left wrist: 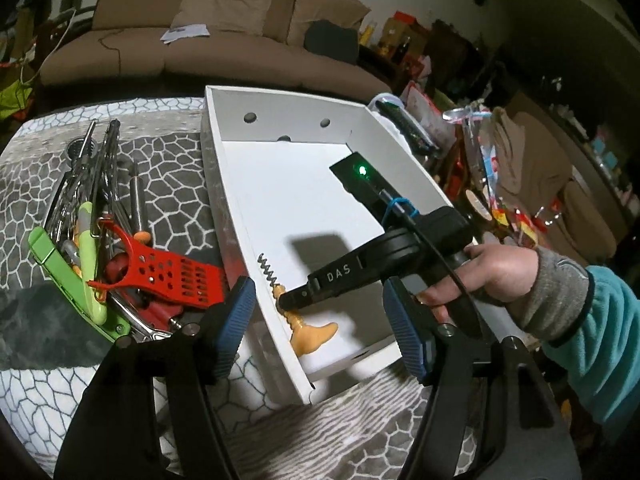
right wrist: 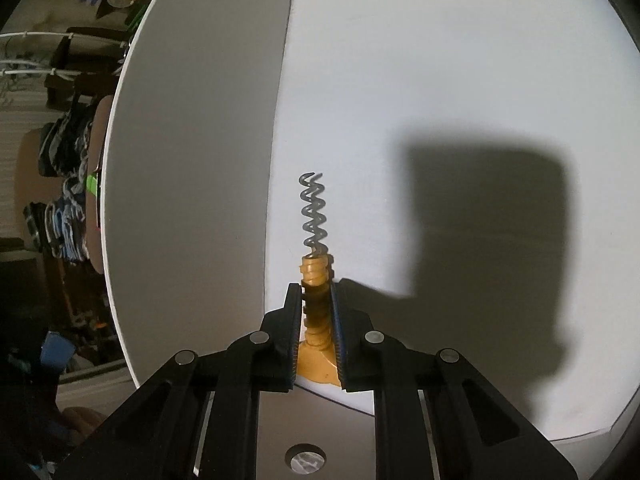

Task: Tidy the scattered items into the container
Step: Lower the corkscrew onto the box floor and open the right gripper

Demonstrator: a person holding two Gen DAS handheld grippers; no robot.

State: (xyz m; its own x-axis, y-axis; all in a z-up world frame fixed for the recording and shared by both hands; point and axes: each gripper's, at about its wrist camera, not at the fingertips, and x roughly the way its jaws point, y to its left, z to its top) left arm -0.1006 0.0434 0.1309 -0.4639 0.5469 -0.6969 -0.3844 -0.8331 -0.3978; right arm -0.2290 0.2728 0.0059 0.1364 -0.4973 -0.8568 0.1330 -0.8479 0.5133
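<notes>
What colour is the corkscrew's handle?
Yellow-orange. The corkscrew handle shows best in the left wrist view, lying inside the white box.

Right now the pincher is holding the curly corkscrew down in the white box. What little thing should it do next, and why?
Probably open the right gripper and let go. Its pads are shut on the orange neck of the corkscrew, which already lies low inside the white box, against the left wall. After that, more tools wait in the pile on the cloth beside the box, near the open left gripper.

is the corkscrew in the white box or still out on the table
In. The corkscrew lies inside the white box by its side wall, the right gripper shut on it.
</notes>
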